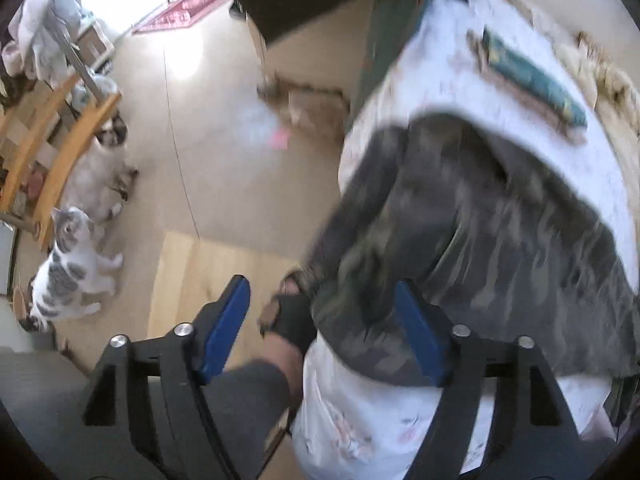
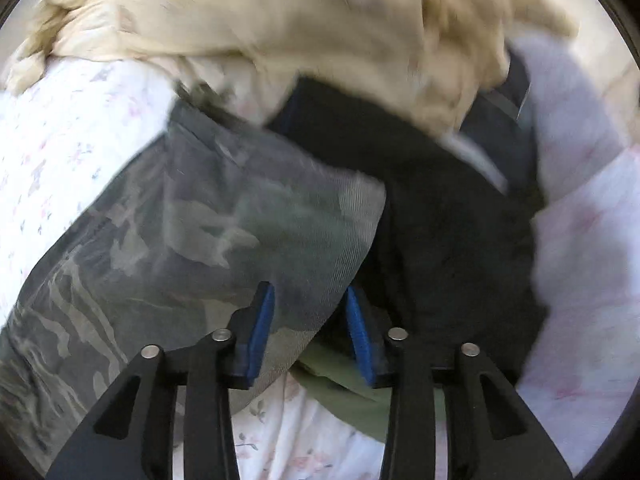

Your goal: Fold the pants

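Left gripper [image 1: 324,320]: jaws stood apart at the bed's edge, one blue pad against the camouflage pants [image 1: 480,220], clamping nothing.
Right gripper [image 2: 310,330]: jaws stood apart with a corner of the pants [image 2: 192,224] between the pads, which did not press on it.
Hand: a gloved hand [image 1: 290,316] lay at the pants' hanging edge.
Bed: a white floral sheet [image 2: 60,152] carried the pants, a black garment [image 2: 440,248] and a beige cloth [image 2: 300,20].
Room: two cats [image 1: 68,272] sat on a pale floor [image 1: 224,140] beside a wooden chair [image 1: 60,152].
Pants: crumpled, blurred, draped over the bed's edge.
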A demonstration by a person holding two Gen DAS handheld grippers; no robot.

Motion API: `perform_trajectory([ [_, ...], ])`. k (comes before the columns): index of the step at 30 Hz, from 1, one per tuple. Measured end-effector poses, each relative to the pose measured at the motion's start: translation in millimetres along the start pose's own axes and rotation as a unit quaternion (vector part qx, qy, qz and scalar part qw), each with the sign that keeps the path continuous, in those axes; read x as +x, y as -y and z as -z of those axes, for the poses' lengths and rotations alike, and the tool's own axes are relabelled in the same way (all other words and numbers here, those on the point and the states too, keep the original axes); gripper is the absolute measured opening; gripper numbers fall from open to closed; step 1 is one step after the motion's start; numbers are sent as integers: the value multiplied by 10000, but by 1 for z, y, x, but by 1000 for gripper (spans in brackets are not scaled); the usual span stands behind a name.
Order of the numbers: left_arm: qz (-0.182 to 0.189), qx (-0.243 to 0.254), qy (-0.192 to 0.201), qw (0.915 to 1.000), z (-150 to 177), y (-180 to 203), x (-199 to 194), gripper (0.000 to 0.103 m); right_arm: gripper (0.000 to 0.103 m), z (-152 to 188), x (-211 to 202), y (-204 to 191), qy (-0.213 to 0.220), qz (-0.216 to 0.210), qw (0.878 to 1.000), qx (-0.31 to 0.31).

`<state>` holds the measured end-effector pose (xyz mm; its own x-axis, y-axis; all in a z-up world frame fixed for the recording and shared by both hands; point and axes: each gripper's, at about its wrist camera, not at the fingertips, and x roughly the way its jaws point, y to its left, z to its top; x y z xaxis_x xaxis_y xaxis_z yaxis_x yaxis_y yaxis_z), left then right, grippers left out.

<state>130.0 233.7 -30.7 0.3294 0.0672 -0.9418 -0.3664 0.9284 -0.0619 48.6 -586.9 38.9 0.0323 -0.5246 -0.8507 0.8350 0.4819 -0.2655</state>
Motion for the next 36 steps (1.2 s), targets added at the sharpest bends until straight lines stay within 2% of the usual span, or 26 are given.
perform_trajectory([
  [1, 20, -41, 91, 9999, -6, -3, -7, 72, 51, 0, -14, -4, 240, 78, 9997, -41],
  [3, 106, -50, 278, 9995, -25, -5, -17, 73, 53, 2, -43, -12, 716, 106, 9973, -101],
  [4, 183, 19, 294, 9994, -38, -1, -17, 73, 54, 4, -61, -21, 987, -157, 9949, -159],
  [6, 277, 54, 240, 9993, -53, 3, -13, 73, 55, 12, -86, -43, 1165, -1174, 9855, -379],
  [8, 384, 171, 144, 9990, -76, 14, 3, 73, 56, 29, -106, -90, 919, -2460, 9606, -908],
  [9, 401, 238, 100, 9989, -82, 21, 13, 73, 56, 38, -112, -110, 791, -2783, 9502, -1154],
  [11, 318, 355, -115, 9988, -98, 37, 36, 73, 56, 67, -126, -168, 533, -3394, 9203, -1873],
  [12, 321, 332, -259, 9986, -104, 43, 48, 73, 56, 86, -134, -201, 469, -3565, 9051, -2271],
  [14, 425, 308, -376, 9979, -114, 51, 65, 73, 56, 117, -144, -256, 348, -3779, 8794, -2875],
  [18, 344, 267, -499, 9978, -125, 56, 86, 73, 57, 173, -152, -361, -68, -4178, 8249, -3807],
  [21, 358, 13, -496, 9981, -129, 49, 89, 73, 64, 208, -158, -426, -120, -4263, 7899, -4407],
  [23, 277, -25, -498, 9984, -131, 46, 89, 73, 64, 230, -159, -474, -91, -4251, 7623, -4879],
  [24, 253, -61, -491, 9985, -132, 44, 88, 73, 64, 242, -161, -485, -72, -4235, 7540, -5021],
  [27, 194, -161, -397, 9989, -137, 35, 85, 73, 64, 274, -166, -536, -68, -4235, 7166, -5541],
  [29, 148, -205, -362, 9990, -141, 28, 84, 73, 65, 289, -169, -563, -112, -4277, 6958, -5770],
  [31, 132, -333, -343, 9988, -144, 20, 83, 73, 65, 306, -163, -584, -228, -4213, 6835, -5957],
  [33, 191, -518, -317, 9980, -148, 9, 82, 73, 65, 316, -154, -601, -246, -4030, 6791, -6130],
  [34, 209, -571, -311, 9977, -149, 5, 82, 73, 63, 323, -149, -608, -317, -4020, 6714, -6218],
  [35, 258, -640, -314, 9971, -150, 0, 82, 73, 58, 327, -146, -608, -408, -4026, 6657, -6270],
  [36, 292, -684, -323, 9967, -151, -2, 82, 73, 17, 333, -145, -609, -437, -4060, 6587, -6319],
])
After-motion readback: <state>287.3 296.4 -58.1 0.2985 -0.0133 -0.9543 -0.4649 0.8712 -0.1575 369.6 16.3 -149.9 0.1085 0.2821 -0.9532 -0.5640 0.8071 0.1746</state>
